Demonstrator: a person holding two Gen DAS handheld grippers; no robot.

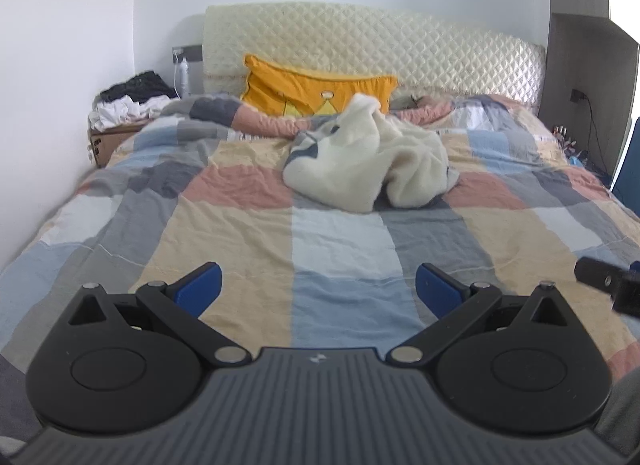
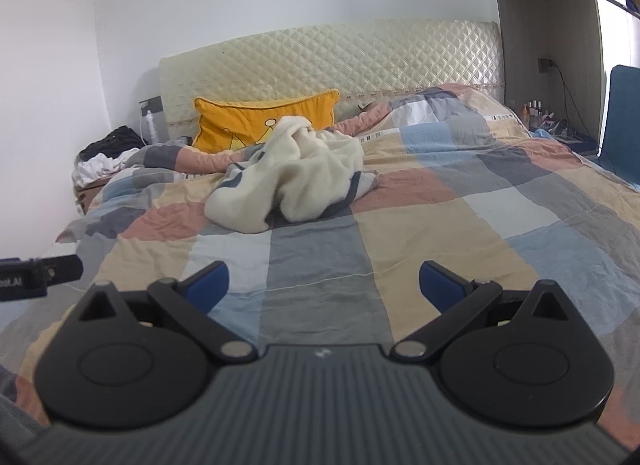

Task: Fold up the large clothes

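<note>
A cream fleece garment (image 1: 372, 161) with grey-blue trim lies crumpled in a heap on the checked bedspread (image 1: 340, 249), toward the head of the bed. It also shows in the right wrist view (image 2: 296, 177). My left gripper (image 1: 318, 289) is open and empty, hovering over the foot of the bed, well short of the garment. My right gripper (image 2: 324, 285) is open and empty too, beside the left one. Each gripper's edge shows in the other's view: the right one (image 1: 608, 285), the left one (image 2: 36, 273).
An orange pillow (image 1: 316, 93) leans on the quilted headboard (image 1: 372, 53) behind the garment. A pile of clothes (image 1: 128, 101) sits on a box at the left wall. A shelf unit (image 2: 552, 65) with bottles and a blue chair (image 2: 622, 121) stand at the right.
</note>
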